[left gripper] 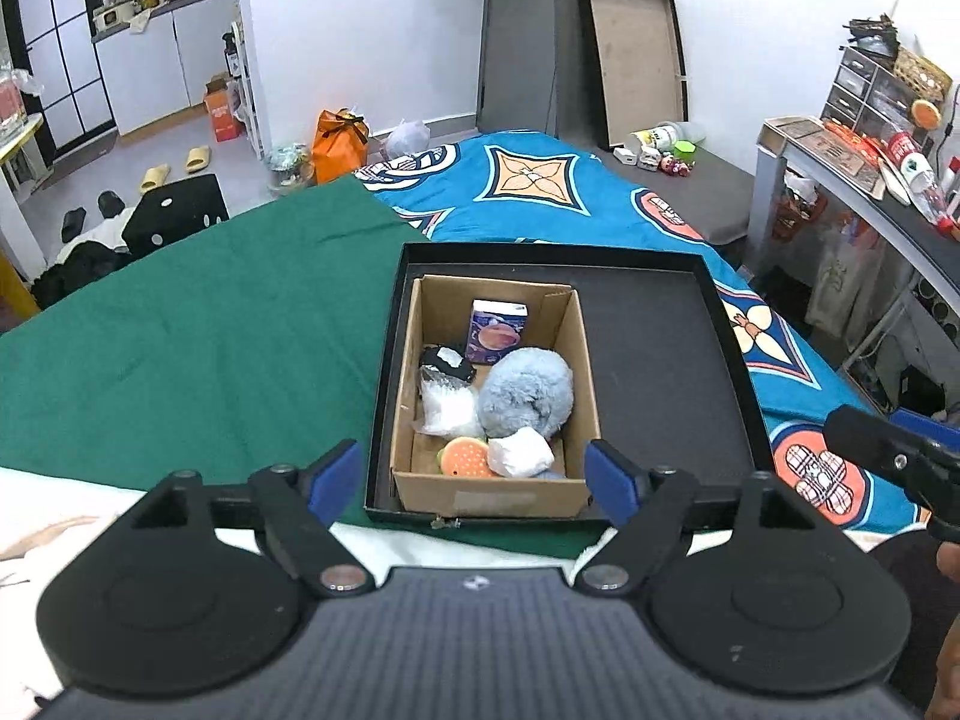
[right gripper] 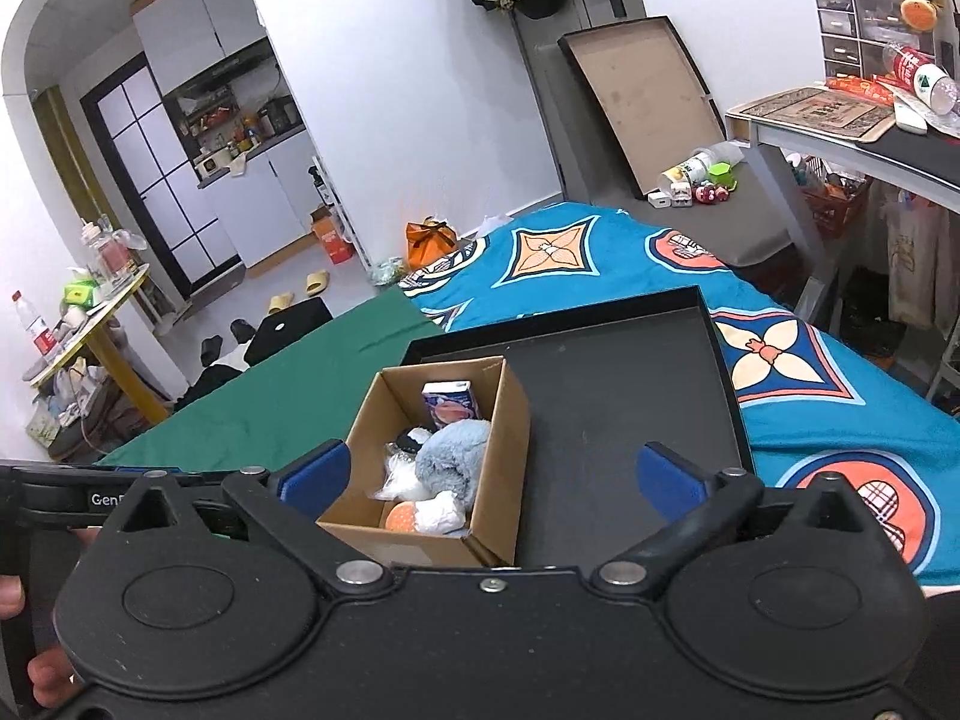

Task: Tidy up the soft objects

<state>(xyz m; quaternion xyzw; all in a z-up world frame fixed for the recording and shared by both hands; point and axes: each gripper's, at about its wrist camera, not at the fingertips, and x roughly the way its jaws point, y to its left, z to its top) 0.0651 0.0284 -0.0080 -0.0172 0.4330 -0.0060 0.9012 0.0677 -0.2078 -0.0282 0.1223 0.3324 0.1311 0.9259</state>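
A cardboard box (left gripper: 581, 360) stands in the left part of a black tray (left gripper: 660, 348) on the bed. Inside lie a fluffy blue-grey plush (left gripper: 528, 393), an orange round toy (left gripper: 463, 457), a white soft lump (left gripper: 521, 452), a clear plastic bag (left gripper: 450, 408), a black-and-white item (left gripper: 445, 365) and a purple carton (left gripper: 497, 330). My left gripper (left gripper: 477, 471) is open and empty, above the box's near edge. My right gripper (right gripper: 489, 477) is open and empty, over the box (right gripper: 507, 420) and the tray (right gripper: 630, 390); the plush (right gripper: 453, 459) shows there.
The tray lies across a green cloth (left gripper: 192, 348) and a blue patterned blanket (left gripper: 540, 180). A desk (left gripper: 870, 180) with clutter stands at the right. A flat box lid (left gripper: 636, 54) leans on the far wall. Shoes and bags lie on the floor at the left.
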